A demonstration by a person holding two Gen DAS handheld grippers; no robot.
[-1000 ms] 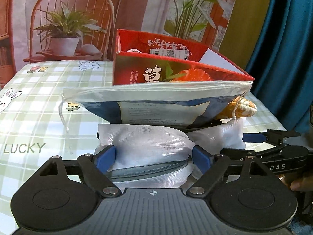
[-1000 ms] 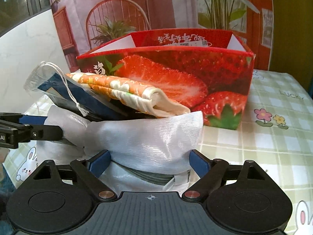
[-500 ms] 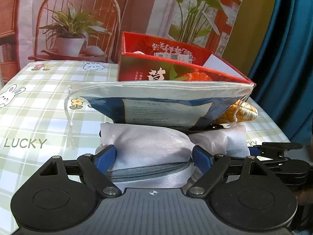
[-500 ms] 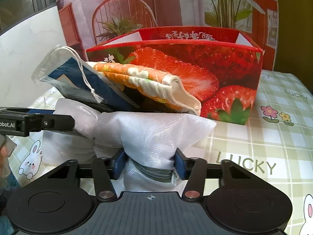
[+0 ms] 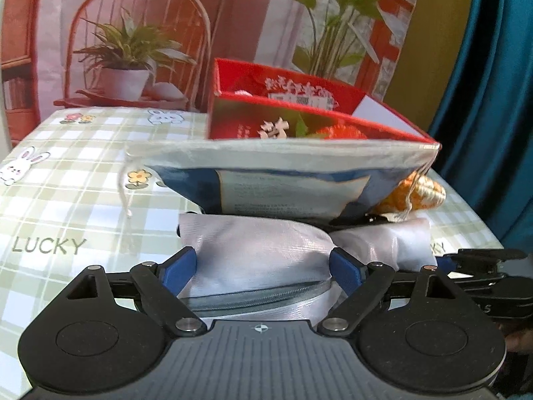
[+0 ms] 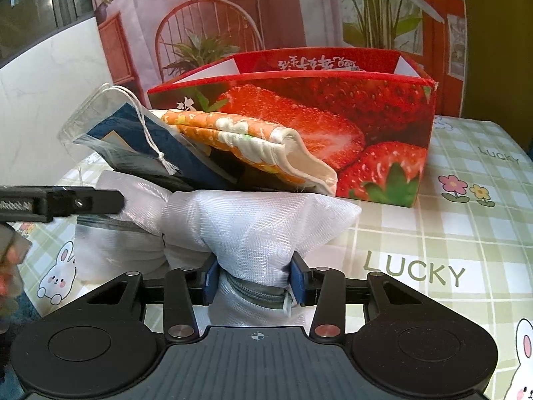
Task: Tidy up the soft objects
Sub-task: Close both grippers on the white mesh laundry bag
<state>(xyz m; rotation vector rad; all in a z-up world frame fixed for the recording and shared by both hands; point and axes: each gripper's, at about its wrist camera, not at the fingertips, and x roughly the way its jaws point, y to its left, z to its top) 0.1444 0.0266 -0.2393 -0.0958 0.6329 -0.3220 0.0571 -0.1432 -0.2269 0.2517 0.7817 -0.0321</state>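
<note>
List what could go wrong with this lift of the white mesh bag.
1. The drawstring pouch and orange cloth lie loose on the mesh bag; tilting could spill them.
2. The right tool is closing on a bunched bit of mesh by the zipper; it may slip.
3. The left tool straddles the bag, its jaws wide, giving little support.

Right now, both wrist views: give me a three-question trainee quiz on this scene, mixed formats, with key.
1. True or false: the right gripper pinches the white mesh bag.
2. What lies directly on that bag? A) the drawstring pouch B) a mug C) a book
3. Fill in: the strawberry box behind the pile stands ____ at the top.

Key: 1 true, its jaws closing on the bunched mesh. 2 A, with the orange quilted cloth beside it. 3 open.
</note>
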